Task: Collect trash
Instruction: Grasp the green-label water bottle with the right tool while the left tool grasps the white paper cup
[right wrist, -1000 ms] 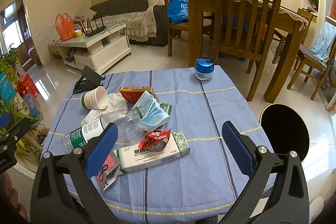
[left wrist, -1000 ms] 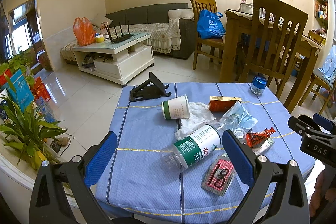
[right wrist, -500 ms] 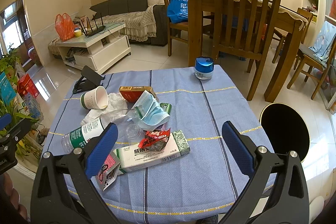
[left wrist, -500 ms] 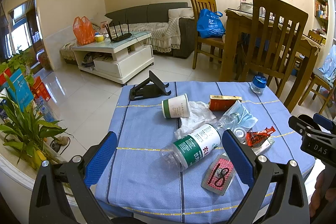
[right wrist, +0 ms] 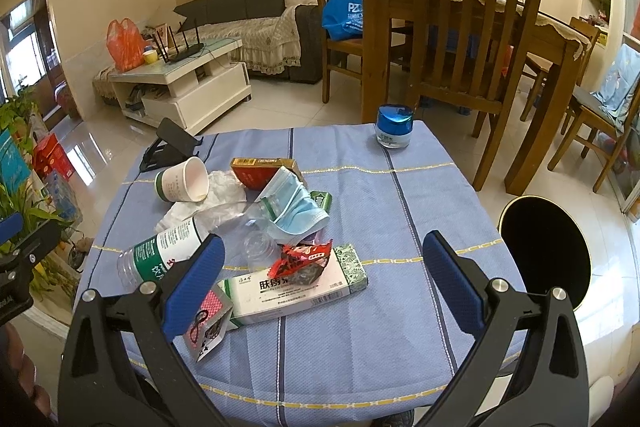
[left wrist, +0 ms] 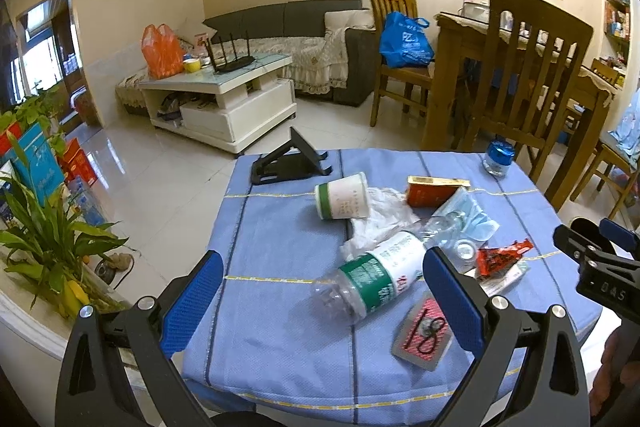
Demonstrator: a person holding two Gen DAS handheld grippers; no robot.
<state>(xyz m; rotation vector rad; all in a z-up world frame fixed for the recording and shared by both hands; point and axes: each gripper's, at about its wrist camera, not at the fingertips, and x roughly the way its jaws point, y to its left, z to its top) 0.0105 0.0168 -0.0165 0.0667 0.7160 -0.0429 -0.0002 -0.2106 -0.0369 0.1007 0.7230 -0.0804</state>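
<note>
Left claw (left wrist: 318, 295): released, blue pads wide apart, nothing between them; it hangs over the near edge of the table (left wrist: 280, 347). Right claw (right wrist: 324, 279): likewise released and empty, over the near edge.

Trash lies in one loose heap on the blue cloth, left of centre in the right view:
- bottle (left wrist: 380, 277), on its side, green-and-white label, neck pointing away into the heap
- paper cup (right wrist: 182, 181), tipped over, mouth toward the right view
- crumpled tissue (left wrist: 380, 219), between cup and bottle, touching both
- red box (right wrist: 262, 171), behind the mask
- face mask (right wrist: 296, 207), draped over the bottle's neck end
- red wrapper (right wrist: 304, 261), lying on the long white-green carton (right wrist: 296, 287)
- playing card (left wrist: 422, 335), nearest the edge (partly behind the right claw's left pad in the right view)

Apart from the heap: blue-capped jar (right wrist: 394, 127) upright near the far edge; black phone stand (left wrist: 290, 163) at the far left corner. Black round bin (right wrist: 546, 251) on the floor just right of the table.
</note>
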